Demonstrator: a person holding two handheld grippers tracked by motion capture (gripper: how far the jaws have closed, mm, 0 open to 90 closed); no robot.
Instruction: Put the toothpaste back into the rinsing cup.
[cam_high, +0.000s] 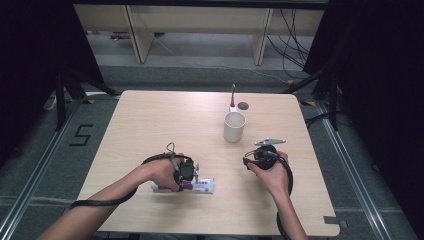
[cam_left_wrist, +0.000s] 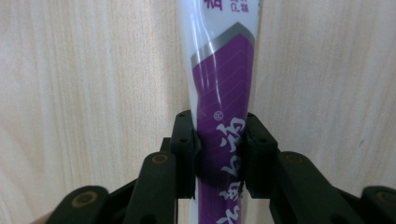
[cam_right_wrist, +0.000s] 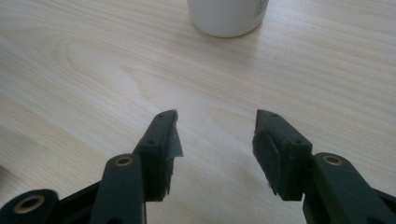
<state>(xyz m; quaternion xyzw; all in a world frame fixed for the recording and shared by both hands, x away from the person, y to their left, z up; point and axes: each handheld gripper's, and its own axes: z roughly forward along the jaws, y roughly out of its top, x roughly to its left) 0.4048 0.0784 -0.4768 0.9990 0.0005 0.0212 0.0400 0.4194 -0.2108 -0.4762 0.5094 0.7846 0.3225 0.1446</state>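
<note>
The toothpaste tube (cam_high: 192, 186) is seen lying flat on the bench (cam_high: 150, 130), near the front edge on the person's left side, and the left tongs (cam_high: 189, 176) are set down over it from above. In the left gripper view the tube (cam_left_wrist: 224, 93) runs straight up the frame between the two black jaws, so its long axis is lined up with the way the tongs point, and the pads are pressed against its purple flanks: the left tongs (cam_left_wrist: 220, 149) are clenched on the tube, across its width. In the high view that axis is laid left to right across the bench, with the printed white end pointing toward the right hand.

The right tongs (cam_high: 261, 156) are held just above the bench to the right of the tube and apart from it, released, with bare wood seen between the jaws (cam_right_wrist: 217, 140). The white cup (cam_high: 234, 127) is stood ahead of them, close by, with its base at the top of the right gripper view (cam_right_wrist: 227, 16); a toothbrush (cam_high: 233, 97) is lying beyond the cup.

The left hand is judged to be the one on the job. If the tube is meant for the cup, it lies back and to the left of it, so a lift and a tip toward upright would be called for.
</note>
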